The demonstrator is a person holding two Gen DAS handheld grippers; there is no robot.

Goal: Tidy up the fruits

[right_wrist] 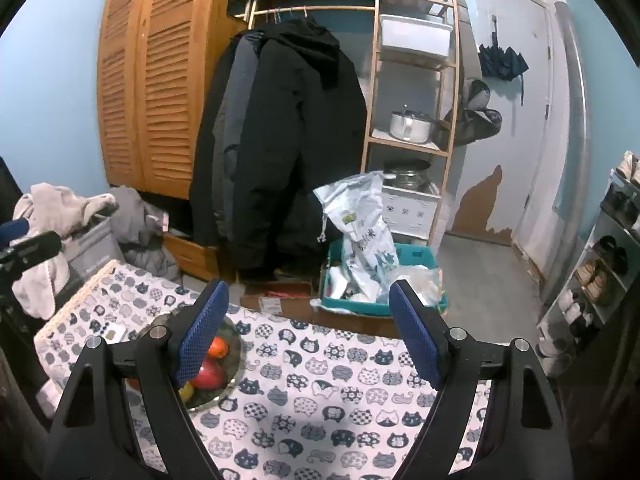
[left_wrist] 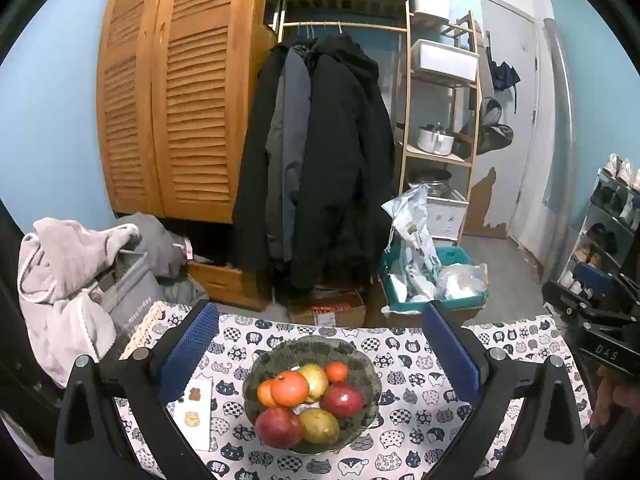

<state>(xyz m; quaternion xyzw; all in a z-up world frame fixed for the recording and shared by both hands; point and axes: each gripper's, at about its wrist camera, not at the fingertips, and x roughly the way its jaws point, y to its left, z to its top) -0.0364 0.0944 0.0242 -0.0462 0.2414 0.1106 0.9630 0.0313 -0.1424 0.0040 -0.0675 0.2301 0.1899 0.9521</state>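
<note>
A glass bowl (left_wrist: 370,364) sits on the cat-print tablecloth (left_wrist: 420,432). It holds several fruits: a large orange tomato-like fruit (left_wrist: 290,388), a small orange one (left_wrist: 336,371), two red apples (left_wrist: 343,400), and two yellow-green pears (left_wrist: 319,425). My left gripper (left_wrist: 320,356) is open and empty, its blue pads either side of the bowl and above it. My right gripper (right_wrist: 308,332) is open and empty over the bare cloth, right of the bowl (right_wrist: 236,354), which its left finger partly hides.
A white card with two small cookie-like pieces (left_wrist: 195,412) lies left of the bowl. Past the table's far edge stand a cardboard box (left_wrist: 332,310), a teal bin of bags (left_wrist: 432,280), hanging coats (left_wrist: 320,160) and a laundry basket (left_wrist: 120,292). A shoe rack (right_wrist: 600,264) stands at the right.
</note>
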